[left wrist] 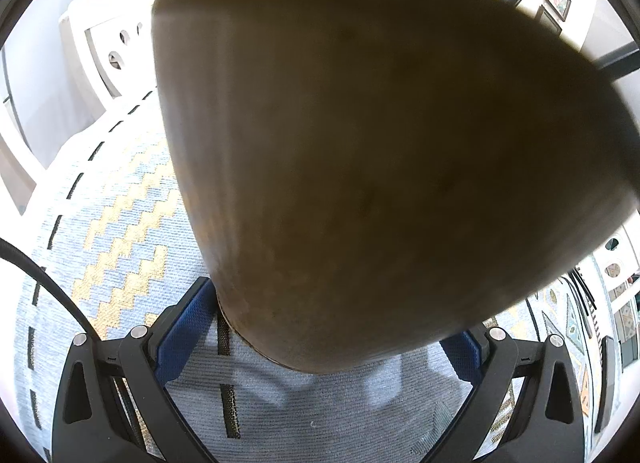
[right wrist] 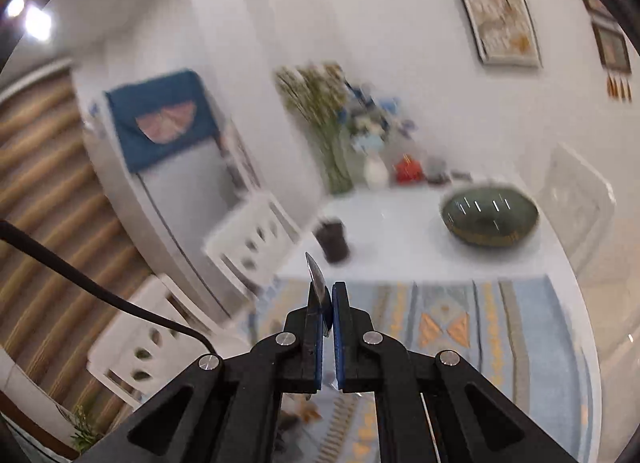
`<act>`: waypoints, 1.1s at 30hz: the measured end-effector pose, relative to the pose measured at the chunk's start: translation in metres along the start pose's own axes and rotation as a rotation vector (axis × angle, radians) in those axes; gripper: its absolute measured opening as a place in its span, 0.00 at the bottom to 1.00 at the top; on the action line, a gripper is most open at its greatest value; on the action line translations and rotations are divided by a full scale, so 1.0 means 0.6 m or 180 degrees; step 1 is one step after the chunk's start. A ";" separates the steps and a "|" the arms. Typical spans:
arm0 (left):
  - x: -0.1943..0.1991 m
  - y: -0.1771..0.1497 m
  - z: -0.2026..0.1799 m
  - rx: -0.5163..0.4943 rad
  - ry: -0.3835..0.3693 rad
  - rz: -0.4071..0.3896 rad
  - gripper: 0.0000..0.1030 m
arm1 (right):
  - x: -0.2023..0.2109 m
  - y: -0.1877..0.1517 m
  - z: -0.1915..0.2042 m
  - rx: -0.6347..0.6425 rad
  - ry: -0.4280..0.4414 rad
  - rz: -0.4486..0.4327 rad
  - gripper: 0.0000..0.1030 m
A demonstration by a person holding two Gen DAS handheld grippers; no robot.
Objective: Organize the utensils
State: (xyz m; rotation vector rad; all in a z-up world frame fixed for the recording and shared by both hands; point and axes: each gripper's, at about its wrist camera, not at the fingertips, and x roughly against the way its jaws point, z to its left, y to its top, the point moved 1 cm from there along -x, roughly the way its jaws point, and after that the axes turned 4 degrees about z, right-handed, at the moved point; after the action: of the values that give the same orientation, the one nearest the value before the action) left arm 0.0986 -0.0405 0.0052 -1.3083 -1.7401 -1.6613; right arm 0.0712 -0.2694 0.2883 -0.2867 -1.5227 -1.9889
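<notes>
In the left wrist view my left gripper (left wrist: 320, 343) is spread wide around a large brown cup or holder (left wrist: 380, 163), which fills most of the view; its base sits between the blue pads (left wrist: 180, 335) above the patterned cloth. In the right wrist view my right gripper (right wrist: 329, 303) is shut on a thin metal utensil (right wrist: 317, 279), seemingly a knife, whose tip sticks up past the fingertips. A dark cup (right wrist: 332, 241) stands on the white table (right wrist: 400, 231) beyond it. The view is blurred by motion.
A blue and yellow patterned cloth (left wrist: 120, 255) covers the near table. A dark green oval bowl (right wrist: 490, 215), a flower vase (right wrist: 376, 171) and a red item (right wrist: 408, 169) stand on the far side. White chairs (right wrist: 256, 239) line the left.
</notes>
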 end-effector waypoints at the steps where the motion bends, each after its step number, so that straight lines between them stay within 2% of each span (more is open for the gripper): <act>1: 0.000 0.000 -0.001 0.0001 -0.0001 0.0000 0.99 | 0.007 0.010 0.020 0.0038 0.0054 -0.0094 0.04; 5: -0.001 0.000 0.001 0.0005 -0.0004 -0.0002 0.99 | -0.004 0.019 0.090 0.0145 0.0201 -0.0250 0.04; 10: 0.000 -0.001 0.001 0.0016 -0.0017 -0.0007 0.99 | -0.076 -0.014 0.154 0.0380 0.0154 -0.0051 0.04; 16: 0.000 -0.001 0.002 0.0020 -0.0023 -0.0009 0.99 | -0.141 -0.047 0.165 0.0516 -0.0031 0.0134 0.04; 24: 0.002 -0.001 0.002 0.0025 -0.0031 -0.0011 0.99 | -0.168 -0.057 0.159 0.0465 0.0083 0.0275 0.05; 27: 0.002 -0.001 0.004 0.0021 -0.0024 -0.0009 0.99 | -0.172 -0.058 0.159 0.0445 0.0191 0.0401 0.15; 28: 0.000 -0.001 0.008 0.0020 -0.0022 -0.0008 0.99 | -0.171 -0.057 0.157 0.0422 0.0205 0.0422 0.32; 29: -0.001 -0.001 0.010 0.0019 -0.0022 -0.0007 0.99 | -0.167 -0.056 0.155 0.0396 0.0220 0.0410 0.44; 33: -0.001 -0.001 0.006 0.0013 -0.0012 -0.0003 0.99 | -0.128 -0.037 0.140 0.0316 0.0191 0.0200 0.44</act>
State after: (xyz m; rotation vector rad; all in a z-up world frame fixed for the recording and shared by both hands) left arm 0.0997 -0.0371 0.0035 -1.3100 -1.7457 -1.6558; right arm 0.1028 -0.1623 0.2576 -0.2290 -1.5499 -1.8506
